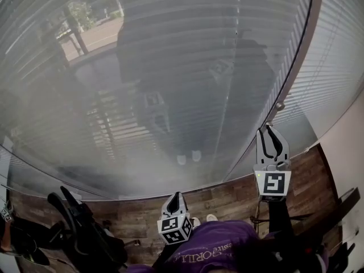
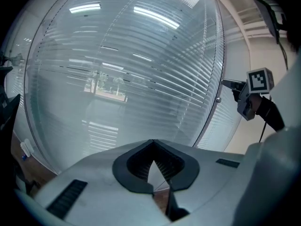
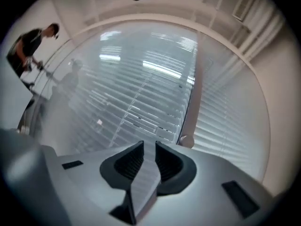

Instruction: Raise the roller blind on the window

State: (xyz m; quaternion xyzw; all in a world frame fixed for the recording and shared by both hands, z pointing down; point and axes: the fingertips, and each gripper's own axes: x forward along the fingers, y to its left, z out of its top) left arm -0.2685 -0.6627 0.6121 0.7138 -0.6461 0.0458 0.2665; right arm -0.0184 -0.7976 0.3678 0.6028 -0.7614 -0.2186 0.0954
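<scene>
It looks like an office: big window [image 1: 170, 84] with blinds [image 1: 335, 67], wood floor [image 1: 227, 199], black chair [image 1: 85, 240] at 7 o'clock.

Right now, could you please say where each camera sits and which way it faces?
Head view: on the head, steeply down at blind and floor; left tool, right tool, purple shirt show.
Left gripper view: on the left tool, facing the blind; shut jaws, right tool show.
Right gripper view: on the right tool, facing the blind; parted jaws show.
All share blind and knob.
</scene>
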